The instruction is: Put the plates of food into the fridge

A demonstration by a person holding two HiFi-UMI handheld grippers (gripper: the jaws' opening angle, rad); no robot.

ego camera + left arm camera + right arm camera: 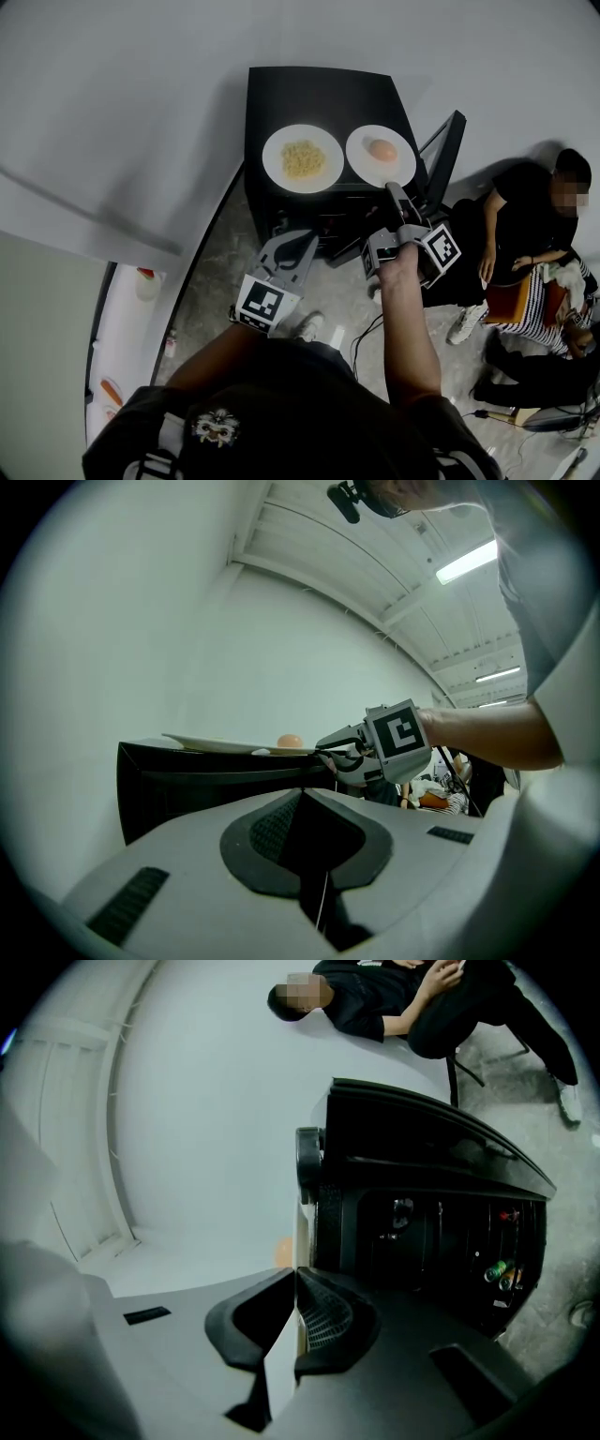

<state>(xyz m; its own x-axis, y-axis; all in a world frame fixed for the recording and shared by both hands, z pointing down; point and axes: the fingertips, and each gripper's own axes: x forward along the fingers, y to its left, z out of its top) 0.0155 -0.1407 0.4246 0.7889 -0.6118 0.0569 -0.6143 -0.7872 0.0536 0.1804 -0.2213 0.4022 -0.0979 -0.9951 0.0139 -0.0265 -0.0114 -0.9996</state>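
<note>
Fingers [325, 1318] on my right gripper [394, 191] are pinching the near rim of the plate [364, 167] with the round peachy thing [382, 149] on it. That plate sits on top of the black fridge [309, 98], just beside the noodle plate [277, 161]. Over on the right the fridge door [448, 150] hangs open. Meanwhile my left gripper [300, 242] has its fingers pressed together on nothing, hovering low in front of the fridge, well apart from both plates
</note>
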